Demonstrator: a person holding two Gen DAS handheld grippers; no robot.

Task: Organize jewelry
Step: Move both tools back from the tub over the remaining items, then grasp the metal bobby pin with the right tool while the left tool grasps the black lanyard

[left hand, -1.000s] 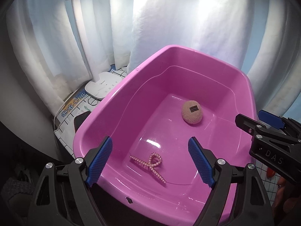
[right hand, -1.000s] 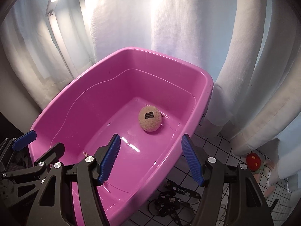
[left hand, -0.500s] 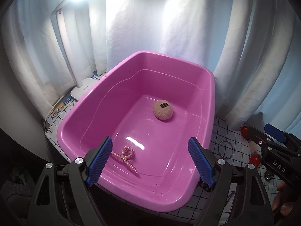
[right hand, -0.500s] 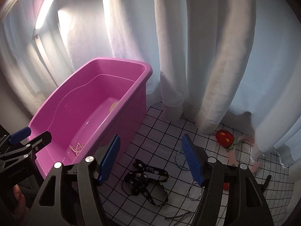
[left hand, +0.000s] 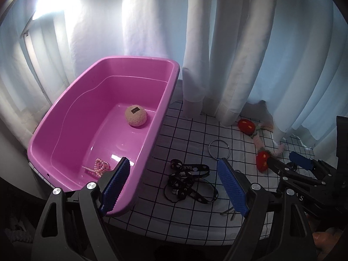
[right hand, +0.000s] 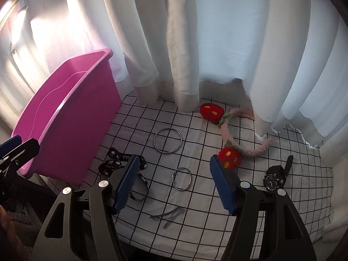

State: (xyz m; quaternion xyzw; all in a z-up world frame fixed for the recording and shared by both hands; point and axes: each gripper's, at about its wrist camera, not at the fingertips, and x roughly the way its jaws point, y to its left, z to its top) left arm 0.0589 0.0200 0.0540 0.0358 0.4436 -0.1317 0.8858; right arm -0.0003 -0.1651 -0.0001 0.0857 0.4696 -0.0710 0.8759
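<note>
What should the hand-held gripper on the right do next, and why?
Probably lower the right hand-held gripper onto the small metal ring. Its jaws stand open and empty, and the ring lies on the checked cloth right between them. The pink tub already holds a pearl clip and a fuzzy ball, so loose pieces seem bound there.

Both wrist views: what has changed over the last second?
Both tongs swung right, off the tub and over the grid cloth: the left tongs above the black strap, the right tongs above the small ring. Both stayed open and empty. The pearl piece and puff ball stayed in the tub.
</note>
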